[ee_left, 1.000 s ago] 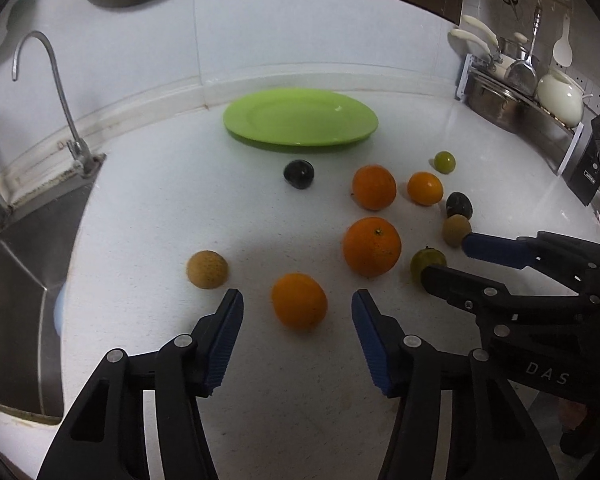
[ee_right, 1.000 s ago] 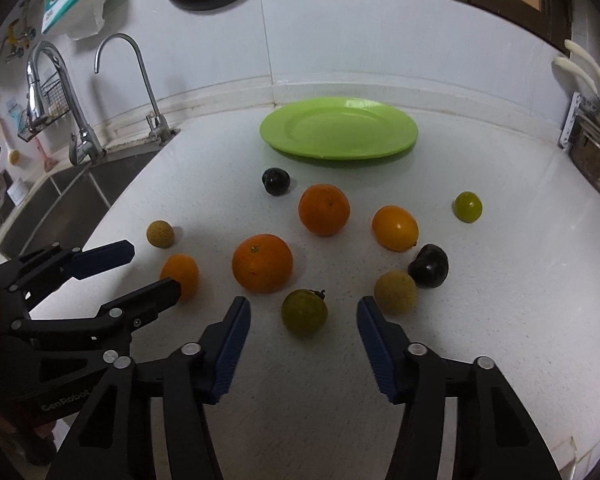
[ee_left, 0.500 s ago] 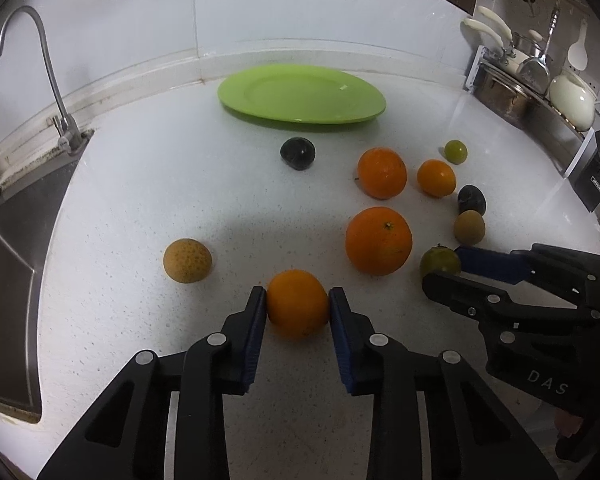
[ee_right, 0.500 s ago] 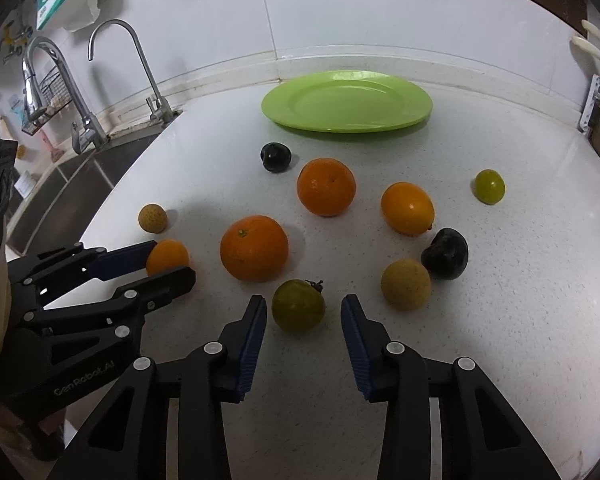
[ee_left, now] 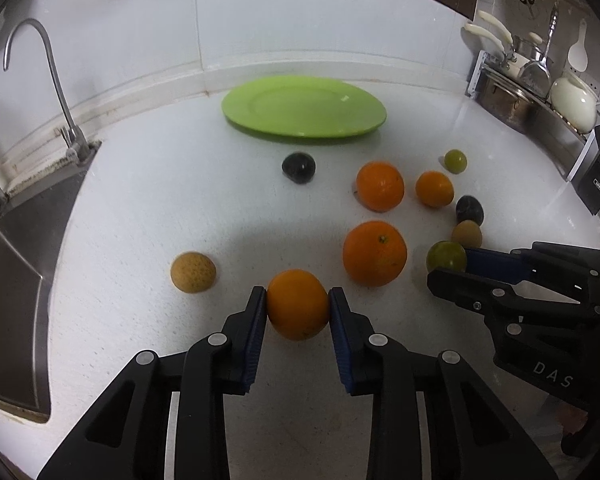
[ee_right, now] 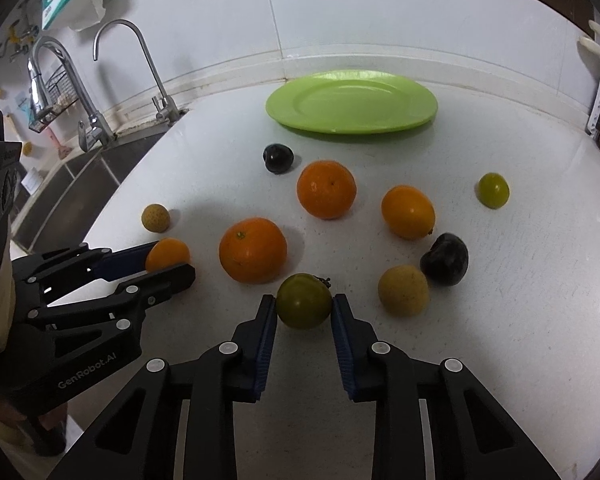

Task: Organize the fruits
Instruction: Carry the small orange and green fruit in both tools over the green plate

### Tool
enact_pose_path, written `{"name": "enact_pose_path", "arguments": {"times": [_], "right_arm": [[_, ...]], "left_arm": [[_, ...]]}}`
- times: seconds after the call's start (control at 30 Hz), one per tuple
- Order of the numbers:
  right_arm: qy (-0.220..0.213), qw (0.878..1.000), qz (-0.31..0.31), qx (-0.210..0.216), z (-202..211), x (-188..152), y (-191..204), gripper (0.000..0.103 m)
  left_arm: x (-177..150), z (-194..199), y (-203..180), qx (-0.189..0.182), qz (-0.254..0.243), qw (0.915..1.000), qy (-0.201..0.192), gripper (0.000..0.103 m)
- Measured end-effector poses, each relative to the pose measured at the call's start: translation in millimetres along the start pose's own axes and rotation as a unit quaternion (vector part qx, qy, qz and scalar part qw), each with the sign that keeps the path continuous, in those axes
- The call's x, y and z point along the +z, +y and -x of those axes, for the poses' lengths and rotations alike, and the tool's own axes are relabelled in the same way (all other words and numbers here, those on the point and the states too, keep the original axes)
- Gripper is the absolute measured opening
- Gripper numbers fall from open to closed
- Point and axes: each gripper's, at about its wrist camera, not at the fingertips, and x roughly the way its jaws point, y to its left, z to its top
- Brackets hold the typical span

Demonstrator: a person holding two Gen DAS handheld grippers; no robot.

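While both grippers sit low over the white countertop, the items read as follows:

- Left gripper: blue pads pressed against both sides of a small orange, which sits near the front of the counter; whether it is lifted cannot be told.
- Right gripper: pads tight against both sides of a dull green round fruit, stem facing right; in the left wrist view the same fruit shows at the tips of that gripper.
- Green plate: at the back of the counter near the wall, nothing on it.
- Large orange: just behind and left of the green fruit, between the two grippers.
- Second large orange: farther back, in front of the plate.
- Dark plum: just left of and behind the second large orange, closest fruit to the plate.
- Medium orange: right of the second large orange.
- Small green fruit: farthest right, well apart from the rest.
- Second dark plum: right of the held green fruit, touching or just beside a tan speckled fruit.
- Second tan speckled fruit: alone, left of the held small orange.
- Sink and faucet: at the left edge of the counter.
- Dish rack: far right, holding pots and utensils
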Motion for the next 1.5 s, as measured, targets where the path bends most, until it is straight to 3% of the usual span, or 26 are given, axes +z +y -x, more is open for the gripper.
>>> {"name": "enact_pose_path", "arguments": {"times": [0.43,0.93,1.23,1.5], "right_arm": [[-0.049,0.999,0.021,0.004,24.2,25.7,0.4,0.029],[-0.101,0.994,0.033,0.013,31.6,84.1,-12.7,0.029],[-0.114,0.992,0.046,0.001,23.1,122.0,-22.5,0.029],[-0.095,0.994,0.053,-0.003,-3.4,160.4,-35.0,0.029]], "left_arm": [[32.4,26.2,-3.1,0.013,-0.023,0.9981,-0.055,0.031],[93.2,27.4,-1.4,0.014,-0.050,0.9923,-0.112,0.031],[129.5,12.3,2.9,0.020,-0.077,0.9900,-0.116,0.031],[164.4,-13.4,10.0,0.008,-0.076,0.9920,-0.100,0.031]]}}
